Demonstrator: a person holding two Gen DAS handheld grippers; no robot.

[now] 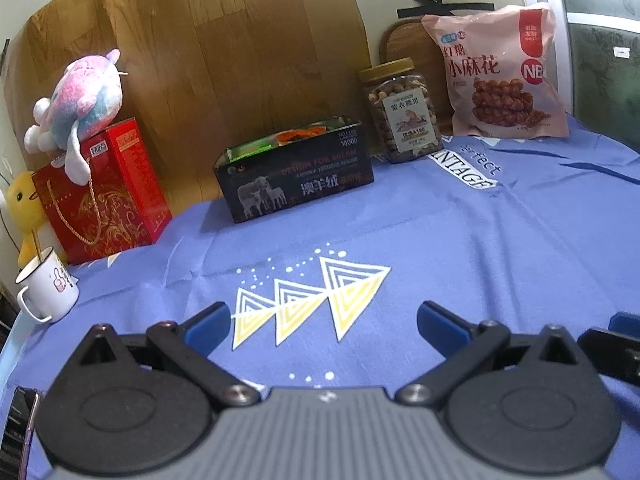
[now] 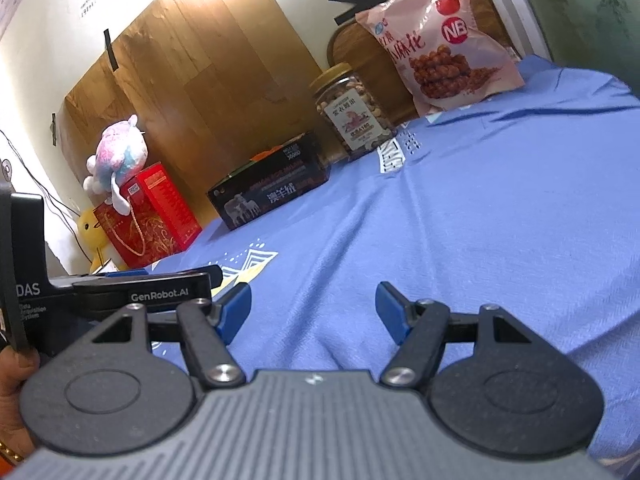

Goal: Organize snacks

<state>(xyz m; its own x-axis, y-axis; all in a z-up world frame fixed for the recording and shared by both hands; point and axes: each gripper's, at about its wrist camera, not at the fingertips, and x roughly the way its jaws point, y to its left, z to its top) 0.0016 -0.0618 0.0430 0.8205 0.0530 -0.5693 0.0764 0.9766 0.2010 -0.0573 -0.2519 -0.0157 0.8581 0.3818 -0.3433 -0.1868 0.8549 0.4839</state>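
Snacks are all lined up along the back of the surface, up against the wood-look panel and wall: the pink bag of twisted dough snacks [image 1: 500, 76] leans at about 1 o'clock from the left claw, the clear jar of nuts [image 1: 402, 110] with a tan lid stands just beside it to the left, and the open black box [image 1: 296, 172] with the sheep picture sits at roughly 12 o'clock, with some orange and green packets showing inside it. Way over at 10 o'clock there's a red gift box [image 1: 106, 188] with a pastel plush toy [image 1: 82, 96] perched on top, a yellow plush [image 1: 26, 208] behind it and a white mug [image 1: 50, 288] in front. The left claw [image 1: 324, 322] is spread wide with nothing in it, hovering over the triangle print on the blue cloth [image 1: 480, 248]. The right claw [image 2: 314, 312] is spread too, also empty, low over the same cloth, with the left one's body showing at its 9 o'clock. Both are well apart from the snacks.
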